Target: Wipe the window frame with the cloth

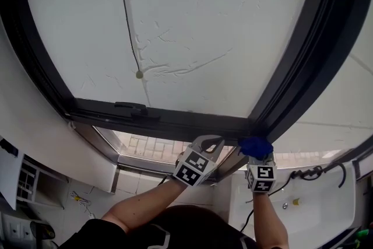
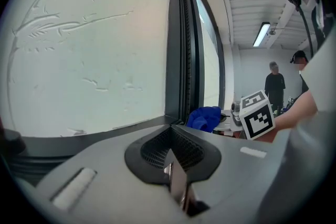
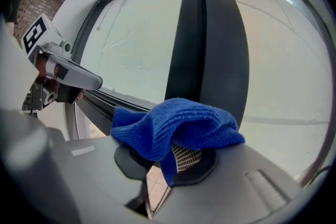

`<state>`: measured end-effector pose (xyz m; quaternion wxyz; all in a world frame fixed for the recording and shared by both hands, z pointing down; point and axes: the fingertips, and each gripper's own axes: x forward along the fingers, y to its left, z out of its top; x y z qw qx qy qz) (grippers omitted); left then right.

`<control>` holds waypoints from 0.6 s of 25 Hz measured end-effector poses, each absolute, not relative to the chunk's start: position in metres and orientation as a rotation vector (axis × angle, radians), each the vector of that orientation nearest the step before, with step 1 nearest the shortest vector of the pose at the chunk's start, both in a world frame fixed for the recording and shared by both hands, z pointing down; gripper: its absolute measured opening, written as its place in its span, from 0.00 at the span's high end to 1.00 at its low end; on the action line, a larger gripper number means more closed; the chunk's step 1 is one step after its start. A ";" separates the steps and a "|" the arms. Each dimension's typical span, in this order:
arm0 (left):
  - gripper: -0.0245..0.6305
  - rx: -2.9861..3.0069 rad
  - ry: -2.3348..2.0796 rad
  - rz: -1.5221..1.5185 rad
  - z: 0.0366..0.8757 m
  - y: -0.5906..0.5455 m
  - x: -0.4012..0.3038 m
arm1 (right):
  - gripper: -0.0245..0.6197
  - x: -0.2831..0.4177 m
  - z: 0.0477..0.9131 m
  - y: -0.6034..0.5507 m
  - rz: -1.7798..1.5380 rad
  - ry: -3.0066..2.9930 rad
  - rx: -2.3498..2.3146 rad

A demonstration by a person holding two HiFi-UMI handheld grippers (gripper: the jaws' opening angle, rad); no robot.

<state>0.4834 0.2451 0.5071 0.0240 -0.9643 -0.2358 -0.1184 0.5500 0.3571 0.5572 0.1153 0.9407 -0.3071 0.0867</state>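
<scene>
The left hand-held gripper [image 1: 211,143] and the right hand-held gripper [image 3: 181,161] have smooth grey moulded plastic bodies. Black ribbed pads [image 2: 157,149] sit in dark recesses at the jaws. Behind each gripper's jaws is a white cube with black square markers [image 1: 192,167]. Further behind the grippers, the person wears a black short-sleeved top [image 1: 175,227].

Head view facing window frame [image 1: 175,119], gripper views close (same corner)
</scene>
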 end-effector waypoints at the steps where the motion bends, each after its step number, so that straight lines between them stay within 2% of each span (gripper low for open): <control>1: 0.97 -2.989 -0.722 -0.371 0.509 0.244 0.485 | 0.88 0.550 0.557 0.357 0.243 -0.908 2.755; 15: 0.97 -3.017 -0.635 -0.475 0.533 0.236 0.488 | 0.88 0.552 0.556 0.351 0.145 -0.905 2.686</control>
